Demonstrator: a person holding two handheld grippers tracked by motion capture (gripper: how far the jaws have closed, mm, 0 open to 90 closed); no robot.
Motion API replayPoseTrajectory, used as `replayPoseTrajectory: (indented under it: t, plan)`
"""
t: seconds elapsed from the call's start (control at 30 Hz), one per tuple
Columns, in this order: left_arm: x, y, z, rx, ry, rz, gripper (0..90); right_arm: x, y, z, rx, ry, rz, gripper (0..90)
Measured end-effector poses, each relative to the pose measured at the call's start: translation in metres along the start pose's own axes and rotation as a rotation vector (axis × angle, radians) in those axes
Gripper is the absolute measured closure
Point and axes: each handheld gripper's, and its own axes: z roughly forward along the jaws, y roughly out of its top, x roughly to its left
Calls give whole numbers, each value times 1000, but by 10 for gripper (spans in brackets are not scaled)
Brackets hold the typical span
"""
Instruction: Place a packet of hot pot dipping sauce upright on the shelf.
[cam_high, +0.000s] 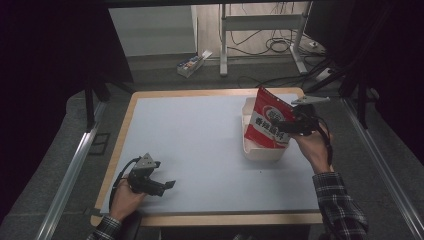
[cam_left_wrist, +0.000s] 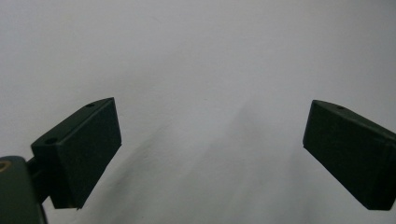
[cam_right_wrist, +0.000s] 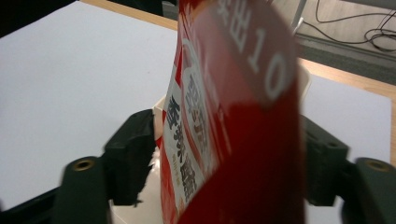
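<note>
A red snack bag (cam_high: 267, 122) with white lettering stands upright and tilted in a white bin (cam_high: 262, 150) at the table's far right. My right gripper (cam_high: 292, 125) reaches it from the right. In the right gripper view the bag (cam_right_wrist: 233, 93) sits between the jaws of this gripper (cam_right_wrist: 229, 158). The left pad stands a little off the bag's face, so the jaws are open around it. The bin's white rim (cam_right_wrist: 144, 205) shows below. My left gripper (cam_high: 167, 186) rests near the front left of the table, open (cam_left_wrist: 210, 154), with nothing between its jaws.
The table has a pale blue-grey mat (cam_high: 200, 135) with a wooden border. Beyond the far edge, a small box (cam_high: 190, 65) lies on the floor beside a metal desk frame (cam_high: 260, 30) and loose cables. Rails run along both sides of the table.
</note>
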Motion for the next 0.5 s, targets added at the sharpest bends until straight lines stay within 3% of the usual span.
replayPoseTrajectory:
  t: [0.5]
  plan:
    - [0, 1, 0, -7, -6, -1, 38, 11, -11, -18, -9, 34, -47, 91]
